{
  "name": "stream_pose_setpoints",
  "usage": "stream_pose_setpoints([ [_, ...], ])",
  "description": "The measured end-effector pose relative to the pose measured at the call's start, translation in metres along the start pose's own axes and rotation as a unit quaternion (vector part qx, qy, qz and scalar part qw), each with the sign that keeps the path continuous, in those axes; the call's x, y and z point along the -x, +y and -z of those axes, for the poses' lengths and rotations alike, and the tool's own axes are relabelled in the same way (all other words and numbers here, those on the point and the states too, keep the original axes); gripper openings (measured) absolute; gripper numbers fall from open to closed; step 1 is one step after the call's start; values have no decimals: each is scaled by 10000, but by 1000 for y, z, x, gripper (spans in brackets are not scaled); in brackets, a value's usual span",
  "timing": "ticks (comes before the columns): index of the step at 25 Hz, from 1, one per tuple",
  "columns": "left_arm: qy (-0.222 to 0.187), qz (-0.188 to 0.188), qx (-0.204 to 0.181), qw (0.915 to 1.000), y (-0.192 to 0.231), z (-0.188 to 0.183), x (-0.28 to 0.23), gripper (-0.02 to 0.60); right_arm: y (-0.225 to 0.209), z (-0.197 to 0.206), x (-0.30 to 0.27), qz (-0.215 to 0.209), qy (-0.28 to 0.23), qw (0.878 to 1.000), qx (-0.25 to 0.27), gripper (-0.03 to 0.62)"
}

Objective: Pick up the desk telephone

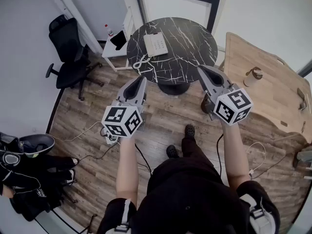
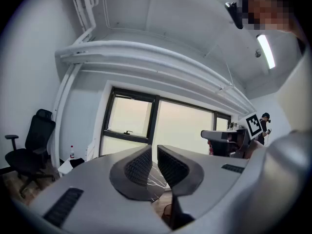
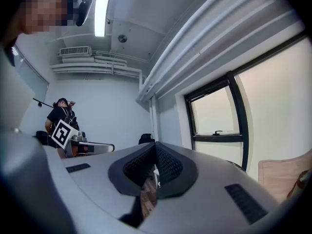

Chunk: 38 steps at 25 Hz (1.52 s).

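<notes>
- We see desk telephone (image 1: 155, 44) lying on round marble table (image 1: 190, 48), left of centre, coiled cord trailing toward near edge.
- Both grippers short of it, apart from phone. Left gripper (image 1: 142, 78) at table's near-left edge, right gripper (image 1: 201, 68) at near-right edge.
- Both jaw pairs pressed together, nothing between them.
- We find phone clearly in head view only. Gripper views give window (image 2: 161, 126), ceiling, opposite gripper.
- Lidded cup (image 1: 253, 75) stands on wooden table (image 1: 273, 96). We cannot tell its contents.
</notes>
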<state>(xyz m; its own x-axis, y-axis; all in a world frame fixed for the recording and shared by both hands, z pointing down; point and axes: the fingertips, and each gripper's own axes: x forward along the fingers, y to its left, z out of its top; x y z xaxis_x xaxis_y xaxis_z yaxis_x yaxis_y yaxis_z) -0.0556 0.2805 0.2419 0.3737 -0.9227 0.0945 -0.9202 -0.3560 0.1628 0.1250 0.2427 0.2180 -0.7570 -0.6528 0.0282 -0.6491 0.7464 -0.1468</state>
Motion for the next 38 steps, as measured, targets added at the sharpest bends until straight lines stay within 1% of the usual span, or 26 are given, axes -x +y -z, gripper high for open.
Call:
stream_pose_setpoints([
  [8,-6,2,14,10000,5,-1,8,44,10,3,2,19,45,9999,114,31],
  [10,16,8,10,10000,5,0,9,44,10,1,2,87,13,9998,155,31],
  [13,39,-7,4,10000,8,2,11,44,6,-5,5,208,-250,9995,3,31],
  [15,35,-8,7,10000,10,2,13,44,8,-7,7,140,-391,9991,-131,32],
  [19,49,-35,-1,10000,14,2,14,44,6,0,7,213,-294,9993,-63,32],
  [27,235,-48,92,9997,24,17,-3,44,-6,18,-8,115,-85,9997,-195,32],
  [34,297,-157,51,9994,43,15,-27,44,-31,22,-38,54,-51,9994,-339,32],
  [38,315,-244,81,9992,59,13,-48,44,-50,18,-61,-20,-138,9991,-407,32],
])
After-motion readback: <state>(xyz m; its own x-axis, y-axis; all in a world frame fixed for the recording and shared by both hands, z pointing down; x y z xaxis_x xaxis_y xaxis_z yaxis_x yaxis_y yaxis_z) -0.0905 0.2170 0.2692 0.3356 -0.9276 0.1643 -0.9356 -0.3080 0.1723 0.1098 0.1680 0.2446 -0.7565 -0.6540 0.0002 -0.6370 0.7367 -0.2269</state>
